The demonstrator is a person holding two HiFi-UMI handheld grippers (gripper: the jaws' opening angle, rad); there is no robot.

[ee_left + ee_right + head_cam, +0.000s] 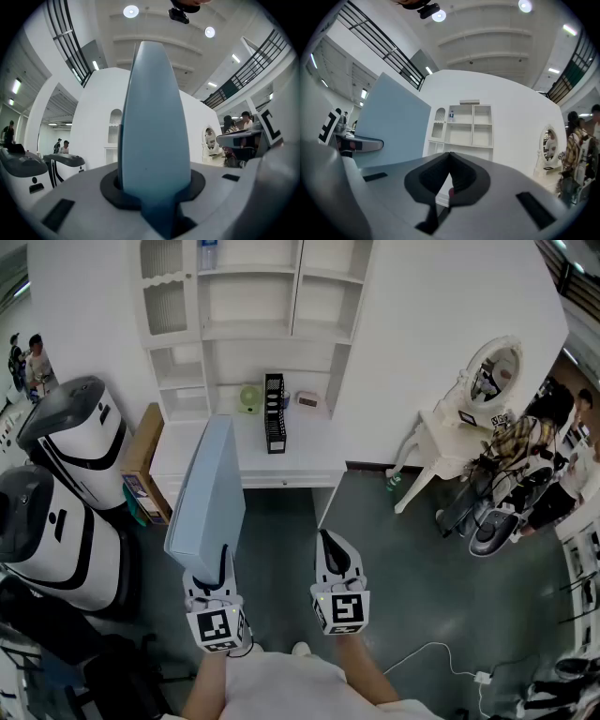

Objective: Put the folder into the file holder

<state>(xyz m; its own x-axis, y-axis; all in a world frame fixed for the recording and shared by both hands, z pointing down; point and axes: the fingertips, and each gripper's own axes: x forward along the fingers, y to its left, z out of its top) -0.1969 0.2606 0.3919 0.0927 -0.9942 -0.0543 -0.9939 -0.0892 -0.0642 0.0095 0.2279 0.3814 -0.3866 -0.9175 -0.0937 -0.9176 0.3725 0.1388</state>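
Your left hand-held gripper [221,566] is clamping the bottom edge of the pale blue folder [208,493], holding it upright in the air. Your right hand-held gripper [328,542] is sitting with its jaws pressed together. The black file holder [274,413] is standing on the white tabletop [305,456] at 12 o'clock, beyond the folder.

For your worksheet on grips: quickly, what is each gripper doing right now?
Left gripper: closed on the blue folder.
Right gripper: closed, empty.
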